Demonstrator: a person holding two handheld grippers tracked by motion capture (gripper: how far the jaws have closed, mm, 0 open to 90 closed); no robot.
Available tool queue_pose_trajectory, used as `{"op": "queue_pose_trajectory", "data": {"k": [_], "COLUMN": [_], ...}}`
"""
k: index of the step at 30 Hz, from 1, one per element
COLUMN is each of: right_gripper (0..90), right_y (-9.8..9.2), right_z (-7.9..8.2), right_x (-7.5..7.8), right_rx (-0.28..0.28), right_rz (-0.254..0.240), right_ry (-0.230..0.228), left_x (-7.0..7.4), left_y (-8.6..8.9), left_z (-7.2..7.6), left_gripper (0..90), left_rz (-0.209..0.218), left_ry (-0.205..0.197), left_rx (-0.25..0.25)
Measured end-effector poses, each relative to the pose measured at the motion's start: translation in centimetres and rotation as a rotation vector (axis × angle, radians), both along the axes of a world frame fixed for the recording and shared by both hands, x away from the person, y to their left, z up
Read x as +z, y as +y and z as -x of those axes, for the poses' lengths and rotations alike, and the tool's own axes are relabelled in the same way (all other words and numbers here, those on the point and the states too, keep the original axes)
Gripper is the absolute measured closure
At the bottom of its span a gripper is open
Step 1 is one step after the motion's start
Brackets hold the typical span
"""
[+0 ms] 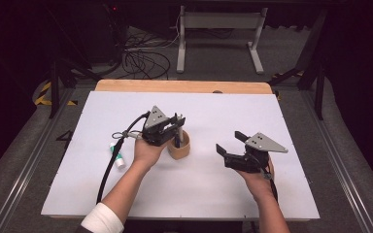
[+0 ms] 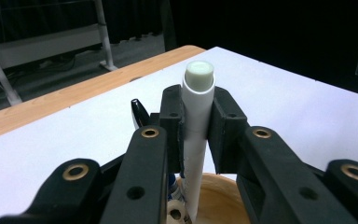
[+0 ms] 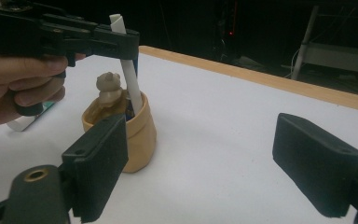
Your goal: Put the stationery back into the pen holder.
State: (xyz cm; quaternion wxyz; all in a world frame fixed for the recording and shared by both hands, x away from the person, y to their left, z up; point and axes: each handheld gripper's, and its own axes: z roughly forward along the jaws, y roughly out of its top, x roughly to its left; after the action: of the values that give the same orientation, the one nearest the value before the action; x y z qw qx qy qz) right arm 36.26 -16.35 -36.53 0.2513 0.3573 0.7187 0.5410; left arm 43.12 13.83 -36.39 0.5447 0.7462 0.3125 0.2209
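Currently, left gripper (image 2: 197, 116) clamped on white tube (image 2: 196, 126), tube upright in tan cup (image 1: 179, 145), right gripper (image 1: 229, 144) wide apart, holding nothing, at cup's 3 o'clock.

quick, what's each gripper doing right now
left gripper: shut on the white plastic pen standing in the tan round cup.
right gripper: open, holding nothing.

My table (image 1: 233, 204) is a white sheet over a wooden top whose far edge (image 1: 184, 86) shows bare — beyond it grey carpet (image 1: 213, 63), a tangle of black cables (image 1: 143, 60), a white metal stand (image 1: 221, 22) and dark walls all round.
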Motion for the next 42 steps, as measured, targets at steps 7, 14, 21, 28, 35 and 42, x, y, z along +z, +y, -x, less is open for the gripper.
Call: {"op": "queue_pose_trajectory", "data": {"k": [7, 14, 21, 28, 35, 42], "right_gripper": [19.0, 19.1, 19.1, 19.2, 19.3, 19.4], "right_y": [0.1, 0.1, 0.2, 0.3, 0.3, 0.4], "right_z": [0.0, 0.0, 0.0, 0.0, 0.0, 0.0], "right_x": [-0.1, -0.1, -0.1, -0.1, -0.1, -0.1], "right_rx": [0.003, 0.004, 0.007, 0.011, 0.014, 0.015], "right_rz": [0.001, 0.001, 0.003, 0.003, 0.003, 0.004], "right_ry": [0.002, 0.004, 0.004, 0.005, 0.005, 0.008], "left_x": [-0.3, -0.3, -0.1, 0.4, 0.9, 0.9], "left_y": [0.1, 0.0, 0.0, -0.1, 0.1, 0.4], "left_z": [-0.4, -0.5, -0.4, 0.2, 0.2, 0.0], "left_gripper": [77.2, 76.6, 72.2, 64.0, 58.3, 56.7], "left_rz": [-0.006, -0.004, -0.007, -0.041, -0.067, -0.067], "left_ry": [0.014, 0.013, -0.006, -0.088, -0.125, -0.116], "left_rx": [0.015, 0.017, 0.027, 0.066, 0.117, 0.138]}}
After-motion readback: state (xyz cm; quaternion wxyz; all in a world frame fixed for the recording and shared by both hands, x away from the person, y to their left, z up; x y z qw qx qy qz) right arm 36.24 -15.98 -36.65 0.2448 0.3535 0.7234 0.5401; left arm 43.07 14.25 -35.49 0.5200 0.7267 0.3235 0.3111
